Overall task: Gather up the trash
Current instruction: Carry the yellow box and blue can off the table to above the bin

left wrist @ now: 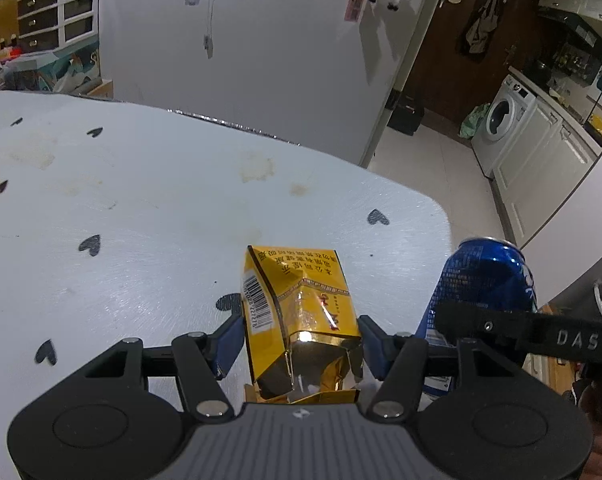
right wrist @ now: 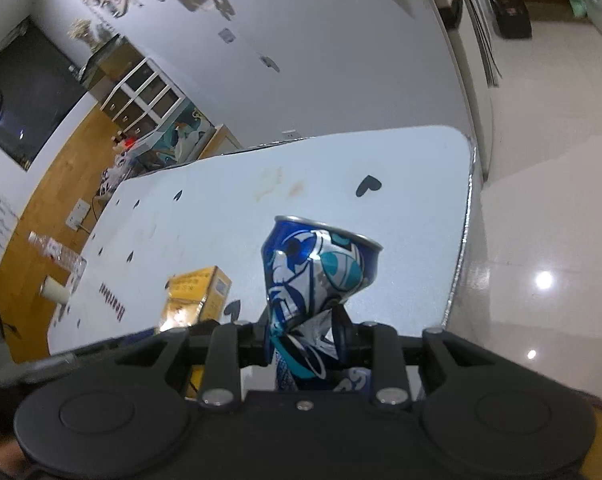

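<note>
While clear of the bench (left wrist: 141, 208): left tool (left wrist: 301, 334) clamped on yellow carton (left wrist: 301, 312), right tool (right wrist: 303, 332) pinching crushed blue can (right wrist: 317, 268) narrowly; both gripped firmly, presumably for carrying off.

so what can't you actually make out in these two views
- Left wrist view: lower end of the yellow pack, hidden behind the left tongs body.
- Right wrist view: bottom of the crushed blue can, hidden by the right tongs.
- Either view: any trash bin; none in frame.
- Right wrist view: small items at the table's far left end, too small to identify.
</note>
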A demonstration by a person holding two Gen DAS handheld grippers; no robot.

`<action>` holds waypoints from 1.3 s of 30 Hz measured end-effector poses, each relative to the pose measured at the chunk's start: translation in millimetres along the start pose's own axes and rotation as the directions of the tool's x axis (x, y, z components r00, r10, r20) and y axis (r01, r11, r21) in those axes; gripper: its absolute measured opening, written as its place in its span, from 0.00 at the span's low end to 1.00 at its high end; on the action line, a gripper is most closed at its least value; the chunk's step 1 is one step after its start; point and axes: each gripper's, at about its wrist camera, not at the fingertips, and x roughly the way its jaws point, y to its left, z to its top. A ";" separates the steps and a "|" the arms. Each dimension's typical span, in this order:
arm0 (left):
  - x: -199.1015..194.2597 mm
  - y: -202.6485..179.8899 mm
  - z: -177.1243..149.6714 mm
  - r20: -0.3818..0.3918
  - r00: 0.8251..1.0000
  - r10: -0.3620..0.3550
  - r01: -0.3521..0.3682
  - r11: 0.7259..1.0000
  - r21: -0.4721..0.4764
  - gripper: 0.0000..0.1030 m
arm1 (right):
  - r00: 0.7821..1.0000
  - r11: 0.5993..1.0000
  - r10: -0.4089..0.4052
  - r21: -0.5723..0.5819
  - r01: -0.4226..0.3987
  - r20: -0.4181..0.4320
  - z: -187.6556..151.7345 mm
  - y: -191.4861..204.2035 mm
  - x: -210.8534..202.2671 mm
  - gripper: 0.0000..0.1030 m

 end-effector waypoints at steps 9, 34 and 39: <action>-43.4 -9.2 -24.0 0.029 0.999 0.012 -0.013 1.000 0.018 0.60 | 0.997 0.991 -0.056 -0.115 0.062 0.058 -27.0 17.4 -45.5 0.28; -84.9 -19.0 -67.6 0.019 0.990 -0.140 0.136 0.980 0.145 0.60 | 0.944 0.946 -0.273 -0.129 0.298 0.183 -100.5 46.1 -122.4 0.28; -80.3 -37.5 -71.3 -0.004 0.983 -0.184 0.181 0.966 0.184 0.60 | 0.929 0.937 -0.312 -0.099 0.335 0.198 -113.4 35.9 -137.9 0.28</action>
